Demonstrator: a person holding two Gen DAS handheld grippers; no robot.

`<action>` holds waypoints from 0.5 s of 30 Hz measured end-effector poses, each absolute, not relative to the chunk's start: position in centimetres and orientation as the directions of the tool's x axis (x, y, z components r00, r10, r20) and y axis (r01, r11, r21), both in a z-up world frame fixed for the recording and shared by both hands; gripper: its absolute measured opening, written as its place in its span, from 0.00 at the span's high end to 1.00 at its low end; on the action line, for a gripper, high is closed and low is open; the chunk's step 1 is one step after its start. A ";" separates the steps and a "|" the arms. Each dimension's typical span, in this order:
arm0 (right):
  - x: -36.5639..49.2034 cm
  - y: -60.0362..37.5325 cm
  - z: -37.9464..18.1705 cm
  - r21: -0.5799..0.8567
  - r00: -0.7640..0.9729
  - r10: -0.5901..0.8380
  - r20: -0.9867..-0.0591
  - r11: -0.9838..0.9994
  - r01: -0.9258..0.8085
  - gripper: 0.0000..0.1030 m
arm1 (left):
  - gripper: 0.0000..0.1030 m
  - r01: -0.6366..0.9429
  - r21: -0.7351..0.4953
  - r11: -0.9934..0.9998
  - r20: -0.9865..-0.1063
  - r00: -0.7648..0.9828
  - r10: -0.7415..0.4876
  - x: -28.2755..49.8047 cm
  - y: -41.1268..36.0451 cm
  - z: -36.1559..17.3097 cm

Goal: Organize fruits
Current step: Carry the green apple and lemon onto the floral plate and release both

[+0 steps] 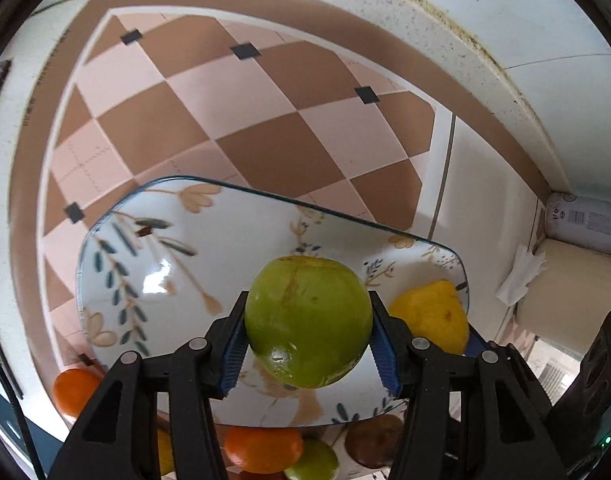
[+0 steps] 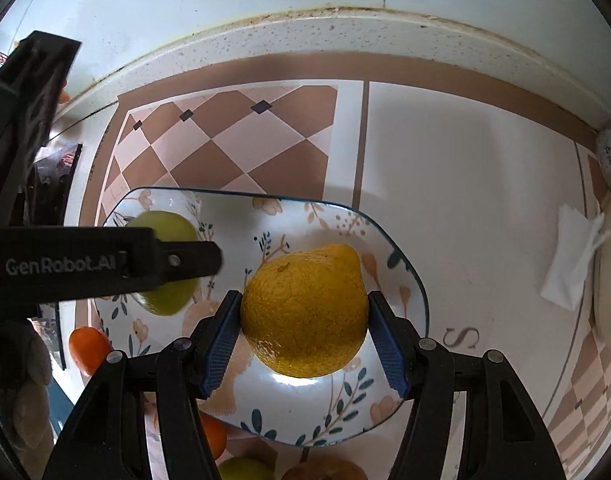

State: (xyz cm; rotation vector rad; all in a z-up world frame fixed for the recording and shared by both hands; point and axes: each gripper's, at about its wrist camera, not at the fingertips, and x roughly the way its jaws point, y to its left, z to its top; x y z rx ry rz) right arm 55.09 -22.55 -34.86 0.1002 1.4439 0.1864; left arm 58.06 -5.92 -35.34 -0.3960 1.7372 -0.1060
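My left gripper (image 1: 307, 332) is shut on a green apple (image 1: 308, 320) and holds it over the floral plate (image 1: 145, 264). My right gripper (image 2: 304, 326) is shut on a yellow lemon (image 2: 303, 310) over the same plate (image 2: 337, 224). The lemon also shows in the left wrist view (image 1: 431, 314), right of the apple. The apple shows in the right wrist view (image 2: 165, 224), partly hidden by the left gripper's arm (image 2: 105, 264). Loose fruit lies below the plate: oranges (image 1: 75, 390) (image 1: 263, 448), a green fruit (image 1: 311, 462) and a brown fruit (image 1: 373, 442).
The plate rests on a brown and pink checkered mat (image 1: 233, 120) on a white counter. A raised speckled ledge (image 2: 345, 28) runs along the back. A white tissue (image 2: 569, 260) and a cream container (image 1: 565, 292) lie to the right, with a can (image 1: 585, 224) behind.
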 end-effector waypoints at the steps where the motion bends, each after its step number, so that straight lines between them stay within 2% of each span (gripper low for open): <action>1: 55.3 -22.6 -34.9 0.183 0.116 0.190 -0.975 0.981 -0.065 0.37 | 0.50 -0.208 -0.295 0.933 -0.931 -0.159 -0.330 58.1 -6.0 -35.6; 10: 55.9 -22.6 -34.9 0.201 0.100 0.205 -0.974 0.978 -0.049 0.36 | 0.49 -0.218 -0.317 0.923 -0.912 -0.196 -0.360 58.9 -7.1 -36.8; 11: 56.0 -22.5 -34.8 0.198 0.101 0.201 -0.974 0.979 -0.047 0.35 | 0.48 -0.217 -0.314 0.924 -0.913 -0.199 -0.357 59.1 -7.3 -36.9; 13: 56.0 -22.7 -34.4 0.195 0.105 0.198 -0.975 0.980 -0.040 0.26 | 0.43 -0.209 -0.314 0.926 -0.914 -0.198 -0.355 59.3 -7.5 -36.8; 15: 56.1 -23.0 -34.1 0.202 0.111 0.205 -0.973 0.979 -0.030 0.22 | 0.33 -0.194 -0.311 0.931 -0.919 -0.188 -0.346 59.4 -7.7 -36.4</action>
